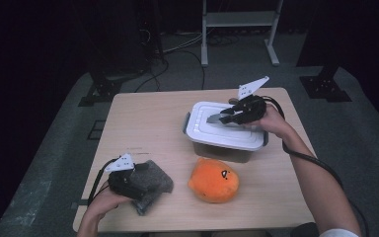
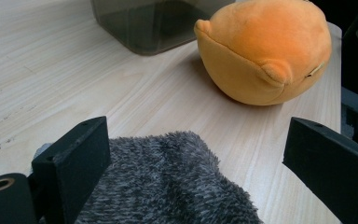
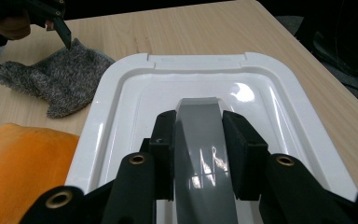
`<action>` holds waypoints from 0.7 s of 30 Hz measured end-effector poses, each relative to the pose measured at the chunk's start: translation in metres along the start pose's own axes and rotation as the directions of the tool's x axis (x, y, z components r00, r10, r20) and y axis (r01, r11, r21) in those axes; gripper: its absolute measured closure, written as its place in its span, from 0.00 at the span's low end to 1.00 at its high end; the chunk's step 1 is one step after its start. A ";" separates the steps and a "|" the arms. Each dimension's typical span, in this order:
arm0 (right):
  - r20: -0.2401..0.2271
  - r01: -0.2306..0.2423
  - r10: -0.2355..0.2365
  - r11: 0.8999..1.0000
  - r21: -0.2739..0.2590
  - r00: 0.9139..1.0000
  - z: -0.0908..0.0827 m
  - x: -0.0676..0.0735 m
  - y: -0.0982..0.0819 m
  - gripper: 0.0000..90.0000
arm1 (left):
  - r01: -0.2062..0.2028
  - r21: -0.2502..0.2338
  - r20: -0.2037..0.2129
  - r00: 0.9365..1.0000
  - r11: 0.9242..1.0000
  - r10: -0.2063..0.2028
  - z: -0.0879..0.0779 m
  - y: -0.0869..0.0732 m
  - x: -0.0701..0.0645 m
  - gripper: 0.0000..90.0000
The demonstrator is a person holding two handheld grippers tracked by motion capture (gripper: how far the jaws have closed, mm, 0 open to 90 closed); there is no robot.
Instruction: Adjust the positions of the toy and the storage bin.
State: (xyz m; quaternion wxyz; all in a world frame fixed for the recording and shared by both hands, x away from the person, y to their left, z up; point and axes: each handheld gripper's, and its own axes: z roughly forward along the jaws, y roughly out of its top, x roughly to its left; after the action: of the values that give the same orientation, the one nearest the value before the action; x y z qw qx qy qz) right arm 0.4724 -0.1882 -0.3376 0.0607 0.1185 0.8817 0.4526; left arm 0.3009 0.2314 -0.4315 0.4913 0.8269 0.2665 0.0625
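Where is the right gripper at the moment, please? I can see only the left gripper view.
Observer: The right gripper is over the white lid of the box, beyond the orange plush toy.
Operator: Thank you. Is it holding anything there?
Observer: Yes, its jaws are shut on the grey handle in the middle of the lid, one jaw on each side of it.
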 end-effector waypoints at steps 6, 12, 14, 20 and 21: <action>0.013 -0.006 0.006 1.000 0.002 1.000 0.000 0.001 0.001 0.73 | -0.005 0.004 0.002 1.000 1.000 0.005 0.000 0.000 0.000 0.07; 0.017 -0.013 0.013 1.000 -0.013 1.000 -0.003 0.001 0.002 0.73 | -0.002 0.002 0.004 1.000 1.000 0.002 0.000 0.000 0.000 0.07; 0.019 -0.012 0.012 1.000 -0.017 1.000 -0.005 0.001 0.004 0.73 | -0.003 0.002 0.004 1.000 1.000 0.003 0.000 0.000 0.000 0.07; 0.029 -0.002 0.003 0.999 -0.041 1.000 -0.019 0.003 0.009 0.73 | -0.004 0.001 0.006 1.000 1.000 0.004 0.000 0.000 0.000 0.07; 0.031 -0.001 0.003 0.999 -0.046 1.000 -0.022 0.004 0.010 0.73 | -0.003 0.001 0.006 1.000 1.000 0.003 0.000 0.000 -0.001 0.07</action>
State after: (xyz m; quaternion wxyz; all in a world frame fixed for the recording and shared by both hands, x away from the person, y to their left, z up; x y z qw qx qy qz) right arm 0.4652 -0.1986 -0.3166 0.0766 0.1250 0.8700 0.4708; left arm 0.3005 0.2311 -0.4315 0.4914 0.8278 0.2638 0.0606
